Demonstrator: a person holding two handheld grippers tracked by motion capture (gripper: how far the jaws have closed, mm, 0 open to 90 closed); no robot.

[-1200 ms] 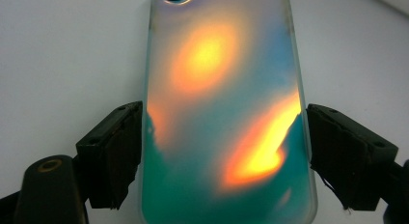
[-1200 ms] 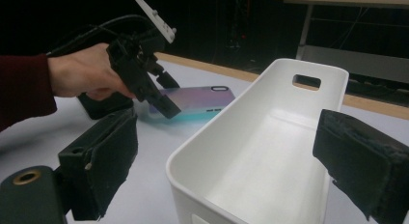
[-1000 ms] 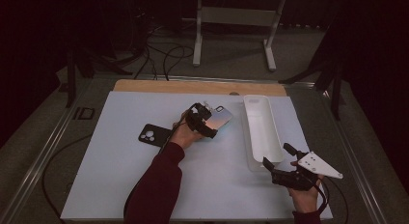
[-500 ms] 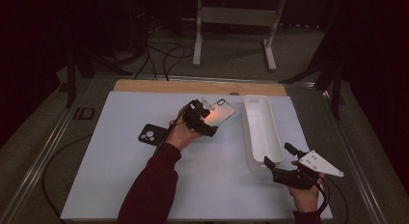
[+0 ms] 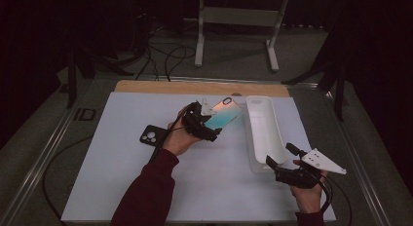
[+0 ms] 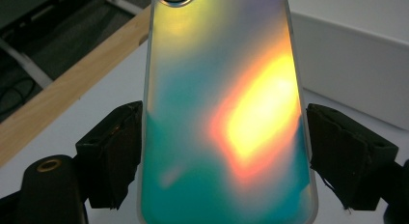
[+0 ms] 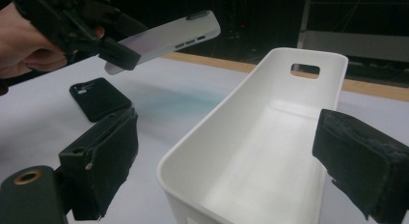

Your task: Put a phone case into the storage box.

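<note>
The left tool is clamped on an iridescent phone, its two black jaws pressing the phone's long edges from either side, as the left gripper view shows with the phone running straight up between the pads. In the high view the phone sits just above the middle of the frame, lifted off the white worktop and tilted with its camera end toward the upper right. Gripping the narrow sides near the lower end leaves most of the body free, which suits lowering it lengthwise into something.

That something is likely the white tray right of centre, a long, deep bin lying just beside the phone's far end. In the right gripper view the phone hangs in the upper left, above and short of the tray's rim.

The right tool rests at the lower right of the high view with its jaws spread and nothing pressed between them; in its own view the tray's near end stands between the pads without touching them, probably ready to steady the tray.

A black phone case lies flat on the worktop, left of the left hand, set aside.
</note>
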